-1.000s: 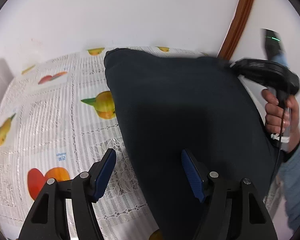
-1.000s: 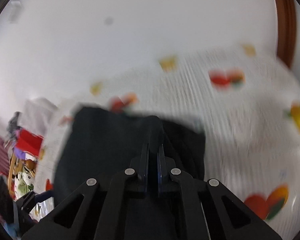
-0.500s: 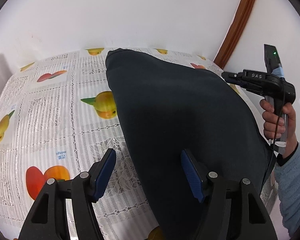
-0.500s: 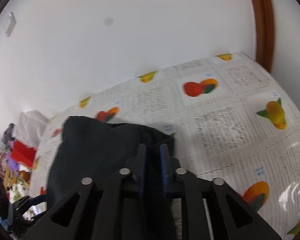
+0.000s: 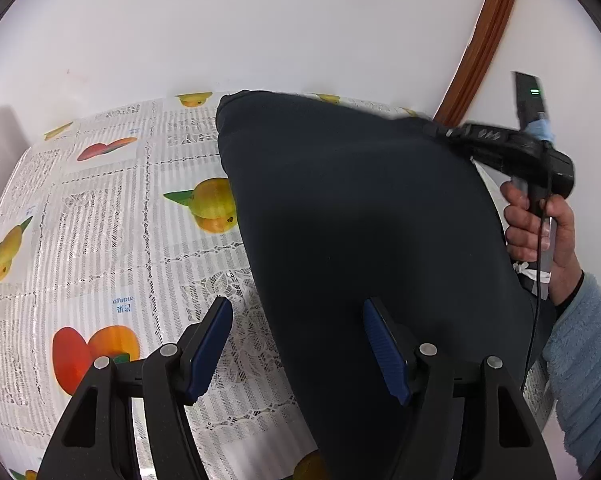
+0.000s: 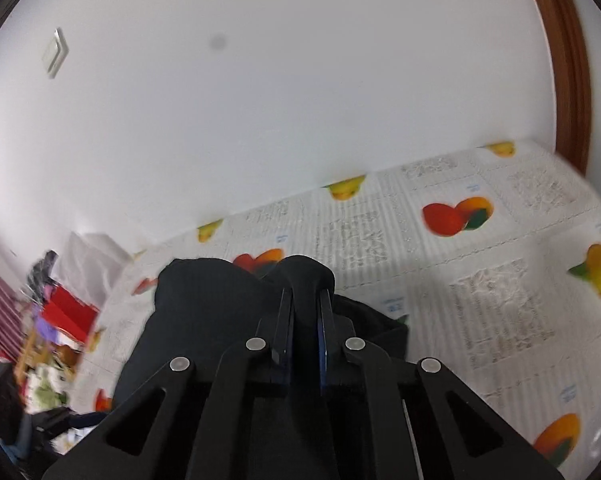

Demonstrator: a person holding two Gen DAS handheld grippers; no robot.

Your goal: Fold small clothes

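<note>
A dark navy garment (image 5: pixel 360 220) lies spread on a fruit-print tablecloth (image 5: pixel 100 240). My left gripper (image 5: pixel 300 336) hangs open over the garment's near left edge; one blue pad is above the tablecloth, the other above the fabric, and neither presses on anything. In the left wrist view, my right gripper (image 5: pixel 436 130) reaches the garment's far right corner, carried by a hand (image 5: pixel 540 232) in a pale blue sleeve. In the right wrist view, the right gripper (image 6: pixel 306 296) is closing its jaws on a raised bunch of the garment (image 6: pixel 204 308), which fills the narrow gap between the pads.
A white wall runs along the table's far edge. A brown wooden door frame (image 5: pixel 480 40) stands at the right. Beyond the table's left end lie a white bag (image 6: pixel 88 256) and red and purple clutter (image 6: pixel 64 312). Bare tablecloth (image 6: pixel 480 280) stretches to the garment's right.
The right gripper's jaws parted slightly half a second ago and have drawn together on a bunch of dark cloth. It dipped toward the garment's far right corner. The left gripper has not moved.
</note>
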